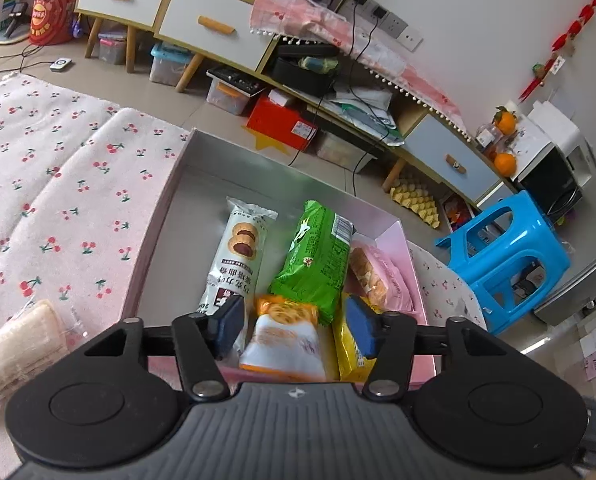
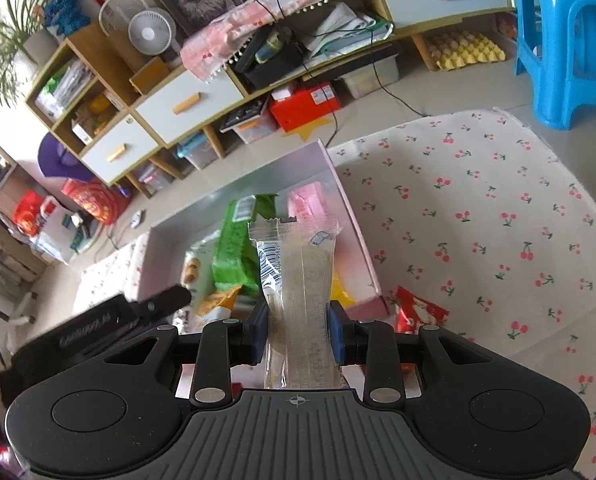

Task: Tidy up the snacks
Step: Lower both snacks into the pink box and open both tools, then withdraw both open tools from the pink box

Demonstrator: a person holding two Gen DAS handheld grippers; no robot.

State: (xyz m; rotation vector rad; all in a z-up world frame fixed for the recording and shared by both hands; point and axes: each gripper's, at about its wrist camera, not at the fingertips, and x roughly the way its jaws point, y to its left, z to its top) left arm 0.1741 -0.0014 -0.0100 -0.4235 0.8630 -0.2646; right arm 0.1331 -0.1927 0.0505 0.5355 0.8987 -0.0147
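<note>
Snacks lie packed in the pink box (image 1: 166, 204) with the silver inside, which sits on the cherry-print cloth (image 1: 58, 184). In it are a white biscuit pack (image 1: 238, 252), a green packet (image 1: 317, 256) leaning against it, a pink wafer pack (image 1: 381, 276) by the right wall, a yellow packet (image 1: 349, 348) and an orange-and-white packet (image 1: 286, 336) at the near end. The left gripper (image 1: 298, 330) hangs over that near end, its jaws standing apart on either side of the orange-and-white packet without pressing it. The right gripper (image 2: 298, 336) is clamped narrowly on a clear long snack sleeve (image 2: 298, 280), held upright over the box and hiding much of the contents behind it. A red packet (image 2: 417, 312) lies on the cloth just beside the box's near corner. A pale wrapped snack (image 1: 14, 344) rests on the cloth near the box's left side. Beyond stand a blue stool (image 1: 513, 252) and a low cabinet (image 1: 210, 28) with storage bins beneath.
</note>
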